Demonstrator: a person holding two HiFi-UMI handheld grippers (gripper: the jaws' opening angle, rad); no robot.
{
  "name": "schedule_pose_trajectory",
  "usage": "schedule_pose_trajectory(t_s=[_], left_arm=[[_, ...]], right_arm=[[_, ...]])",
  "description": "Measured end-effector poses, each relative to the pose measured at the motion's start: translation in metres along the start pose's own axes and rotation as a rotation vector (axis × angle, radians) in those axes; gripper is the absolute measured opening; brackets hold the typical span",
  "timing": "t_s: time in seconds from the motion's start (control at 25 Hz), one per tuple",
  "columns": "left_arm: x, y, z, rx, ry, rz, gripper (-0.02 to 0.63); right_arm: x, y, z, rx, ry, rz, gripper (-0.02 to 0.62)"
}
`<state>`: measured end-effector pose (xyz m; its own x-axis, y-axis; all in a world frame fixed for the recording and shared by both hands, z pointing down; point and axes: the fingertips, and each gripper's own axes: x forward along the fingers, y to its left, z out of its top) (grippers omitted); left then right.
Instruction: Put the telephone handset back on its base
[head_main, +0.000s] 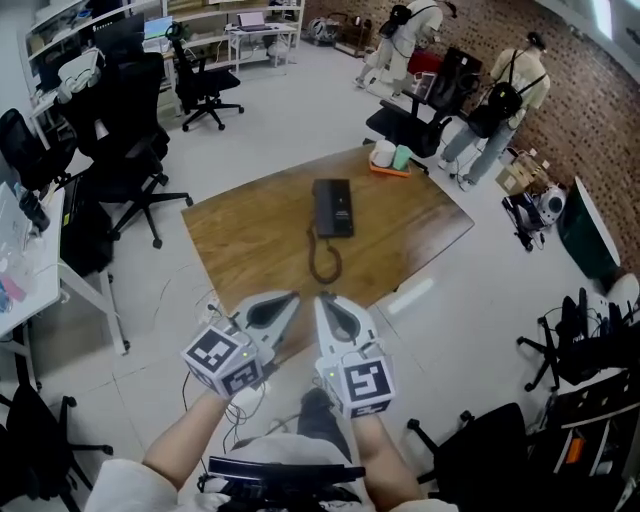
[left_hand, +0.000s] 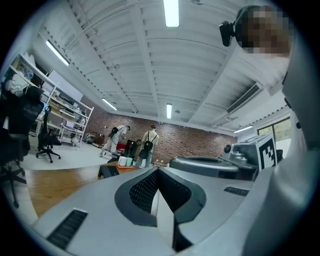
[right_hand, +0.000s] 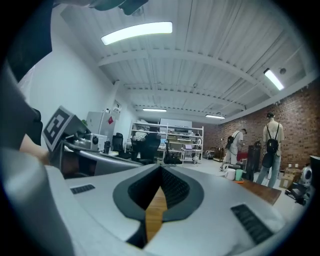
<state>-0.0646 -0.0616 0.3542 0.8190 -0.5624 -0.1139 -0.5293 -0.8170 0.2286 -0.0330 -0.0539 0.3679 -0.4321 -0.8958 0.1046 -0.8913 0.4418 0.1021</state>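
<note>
A black telephone (head_main: 332, 208) lies in the middle of the wooden table (head_main: 250, 240), its handset resting along the base. Its coiled cord (head_main: 324, 260) loops toward me. My two grippers are held side by side at the table's near edge, well short of the phone. The jaws of the left gripper (head_main: 293, 297) are shut with nothing between them, and the right gripper (head_main: 322, 299) is shut and empty as well. From the left gripper view, the closed jaws (left_hand: 158, 170) point across the table, with the phone (left_hand: 108, 171) small beyond them. The right gripper view shows tips (right_hand: 161, 169) that meet.
White and green cups on an orange tray (head_main: 390, 158) stand at the table's far edge. Black office chairs (head_main: 130, 150) and a white desk (head_main: 40, 290) are at the left. Two people (head_main: 500, 100) stand by the brick wall, and more chairs (head_main: 590, 340) are at the right.
</note>
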Motion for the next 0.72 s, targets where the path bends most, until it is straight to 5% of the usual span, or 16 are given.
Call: schedule_pose_trajectory(t_s=[0.72], left_arm=[[-0.015, -0.027, 0.001, 0.092, -0.049, 0.052, 0.005]], right_arm=[[-0.034, 0.007, -0.010, -0.022, 0.002, -0.033, 0.000]])
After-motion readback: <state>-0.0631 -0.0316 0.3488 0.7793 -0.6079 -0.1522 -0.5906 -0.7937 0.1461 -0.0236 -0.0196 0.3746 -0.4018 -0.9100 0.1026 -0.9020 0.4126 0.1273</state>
